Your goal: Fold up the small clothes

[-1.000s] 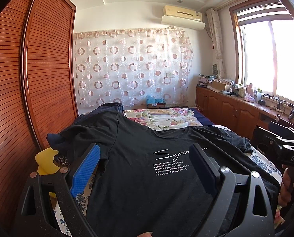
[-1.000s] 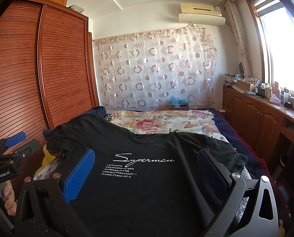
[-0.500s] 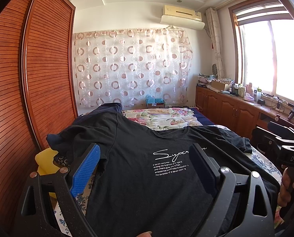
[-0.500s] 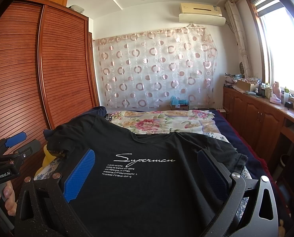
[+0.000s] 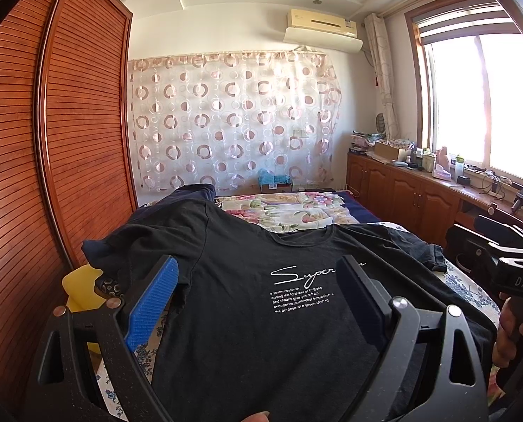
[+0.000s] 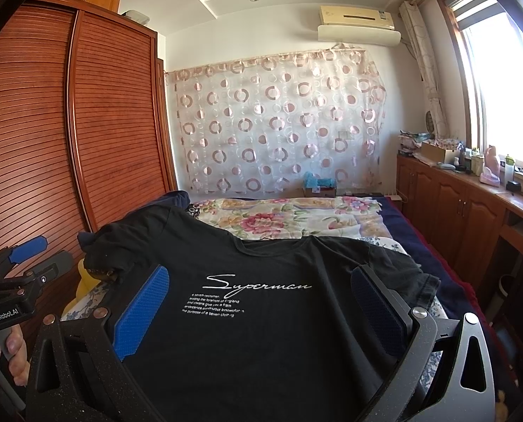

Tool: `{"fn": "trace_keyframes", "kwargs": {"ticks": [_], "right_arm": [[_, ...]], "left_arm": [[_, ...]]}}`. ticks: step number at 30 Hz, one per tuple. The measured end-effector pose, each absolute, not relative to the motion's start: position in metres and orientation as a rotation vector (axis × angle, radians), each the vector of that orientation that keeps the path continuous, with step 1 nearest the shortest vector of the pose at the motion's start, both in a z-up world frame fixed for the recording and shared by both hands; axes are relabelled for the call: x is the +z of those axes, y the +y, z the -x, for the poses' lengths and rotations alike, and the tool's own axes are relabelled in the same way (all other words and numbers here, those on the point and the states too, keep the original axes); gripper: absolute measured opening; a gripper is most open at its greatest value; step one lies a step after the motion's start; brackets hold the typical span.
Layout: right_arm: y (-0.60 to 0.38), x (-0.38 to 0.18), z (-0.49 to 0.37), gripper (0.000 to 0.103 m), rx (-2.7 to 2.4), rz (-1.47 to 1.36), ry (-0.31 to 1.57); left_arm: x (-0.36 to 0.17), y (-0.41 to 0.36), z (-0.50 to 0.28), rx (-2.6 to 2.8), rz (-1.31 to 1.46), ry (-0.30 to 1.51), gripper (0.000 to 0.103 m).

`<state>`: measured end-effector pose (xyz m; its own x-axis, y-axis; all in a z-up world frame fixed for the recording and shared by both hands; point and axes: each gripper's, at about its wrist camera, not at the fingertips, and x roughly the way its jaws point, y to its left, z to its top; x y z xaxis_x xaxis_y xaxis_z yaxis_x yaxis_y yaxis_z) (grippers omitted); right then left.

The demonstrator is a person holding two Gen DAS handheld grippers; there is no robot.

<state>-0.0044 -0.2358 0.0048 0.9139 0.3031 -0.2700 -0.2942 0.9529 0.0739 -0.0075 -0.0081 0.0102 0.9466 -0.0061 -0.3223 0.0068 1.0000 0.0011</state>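
Observation:
A black T-shirt point(image 5: 247, 316) with white "Superman" lettering lies spread flat, front up, on the bed; it also shows in the right wrist view point(image 6: 261, 334). My left gripper point(image 5: 257, 274) is open and empty, held above the shirt's lower left part. My right gripper point(image 6: 261, 281) is open and empty, held above the shirt's lower middle. Each gripper appears at the edge of the other's view: the right one point(image 5: 507, 267) and the left one point(image 6: 18, 263). Both sleeves lie spread outward.
A floral quilt point(image 6: 279, 218) covers the bed beyond the shirt. A wooden slatted wardrobe point(image 6: 68, 123) stands close on the left. Low cabinets point(image 6: 454, 211) with clutter line the right wall under the window. A yellow object point(image 5: 82, 285) sits at the bed's left edge.

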Motion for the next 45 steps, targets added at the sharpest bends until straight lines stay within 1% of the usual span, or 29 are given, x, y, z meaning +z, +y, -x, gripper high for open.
{"fn": "trace_keyframes", "kwargs": {"ticks": [18,26,35,41,45], "right_arm": [[-0.236,0.005,0.002,0.103,0.315,-0.041,0.288],[-0.233,-0.002,-0.009,0.103,0.308,-0.038,0.288],[-0.216,-0.010,-0.040,0.103,0.301,0.003,0.270],[-0.200,-0.015,-0.066,0.103,0.388,0.031,0.324],[-0.200,-0.018,-0.080,0.103,0.419,0.037,0.347]], "left_arm": [[0.013,-0.015,0.007,-0.002,0.006,0.347,0.092],[-0.001,-0.006,-0.020,-0.006,0.024,0.359,0.092],[-0.018,0.032,-0.069,0.047,0.030,0.405,0.092],[-0.020,0.065,-0.093,0.073,0.007,0.461,0.092],[-0.019,0.094,-0.108,0.086,0.040,0.515,0.092]]}}
